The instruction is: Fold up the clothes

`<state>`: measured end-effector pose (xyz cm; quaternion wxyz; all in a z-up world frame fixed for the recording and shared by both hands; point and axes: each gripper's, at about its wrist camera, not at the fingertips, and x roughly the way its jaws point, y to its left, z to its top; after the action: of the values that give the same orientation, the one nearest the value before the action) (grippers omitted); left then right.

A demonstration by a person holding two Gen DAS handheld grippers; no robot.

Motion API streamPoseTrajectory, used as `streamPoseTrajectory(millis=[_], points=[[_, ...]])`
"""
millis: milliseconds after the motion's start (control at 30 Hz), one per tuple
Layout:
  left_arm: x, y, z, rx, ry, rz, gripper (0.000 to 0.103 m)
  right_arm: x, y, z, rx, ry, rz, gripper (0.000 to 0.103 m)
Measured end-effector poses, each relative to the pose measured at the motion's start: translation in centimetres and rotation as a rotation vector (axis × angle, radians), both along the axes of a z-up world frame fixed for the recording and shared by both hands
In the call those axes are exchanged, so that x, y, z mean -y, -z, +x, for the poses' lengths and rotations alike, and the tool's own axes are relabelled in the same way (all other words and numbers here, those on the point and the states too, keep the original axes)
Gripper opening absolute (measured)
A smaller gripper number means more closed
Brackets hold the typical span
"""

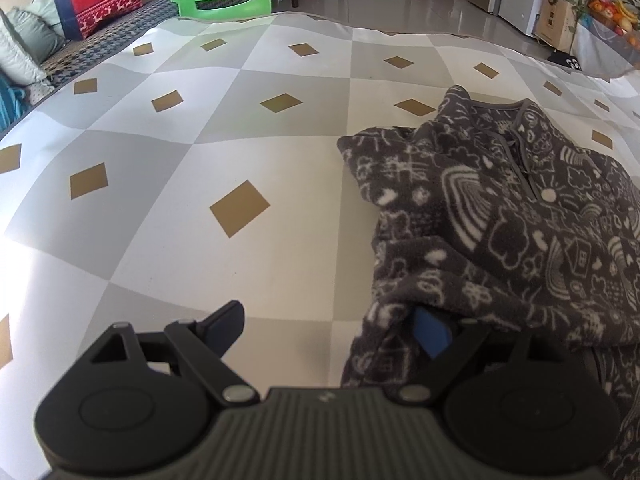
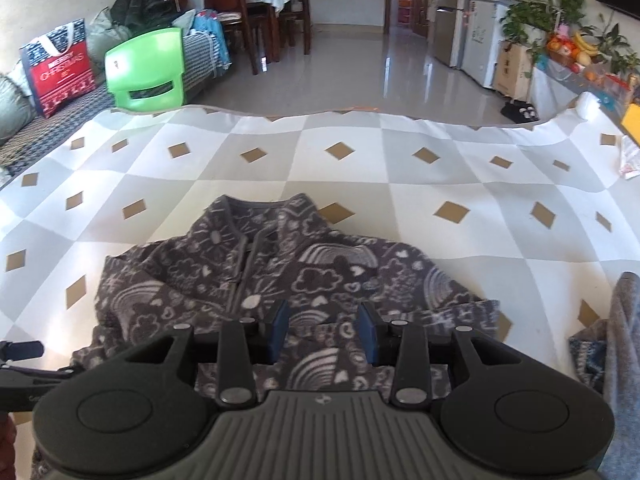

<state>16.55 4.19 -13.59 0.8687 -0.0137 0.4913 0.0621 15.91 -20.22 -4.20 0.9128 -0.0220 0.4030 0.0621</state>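
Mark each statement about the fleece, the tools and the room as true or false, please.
1. The fleece is plain white. False: it is dark grey with white doodles.
2. The left tool stands wide open. True; one finger is partly under a fold of the fleece.
3. A green chair stands past the far edge of the checked cloth. True.
4. The fleece lies with its collar toward the right tool. False: the collar points away from it.
5. The right tool pinches the fleece tightly. False: its fingers stand apart over the fabric.
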Motion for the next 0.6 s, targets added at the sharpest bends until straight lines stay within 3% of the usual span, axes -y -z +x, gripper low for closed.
streamPoseTrajectory(millis=[67,233,333,600], points=[[-0.5,-0.1,-0.1,0.001,-0.036,0.013,0.093,-1.2,0.4,0.5,-0.01,-0.052,0.023,0.037],[-1.8,0.4,-1.0,-0.051,-0.163,-0.068,0.093,-4.2,1.7,1.5,-0.001,-0.146,0.003,0.038],[-1.6,0.3,-1.4,-0.051,-0.173,-0.017,0.093,-5.8,2.5,2.7,-0.012,-0.19,0.028,0.038],[-2.0,-0.1,-1.5,-0.061,-0.198,-0.016,0.093,-10.7,4.5,5.2,-0.006,-0.337,0.012,0.04]])
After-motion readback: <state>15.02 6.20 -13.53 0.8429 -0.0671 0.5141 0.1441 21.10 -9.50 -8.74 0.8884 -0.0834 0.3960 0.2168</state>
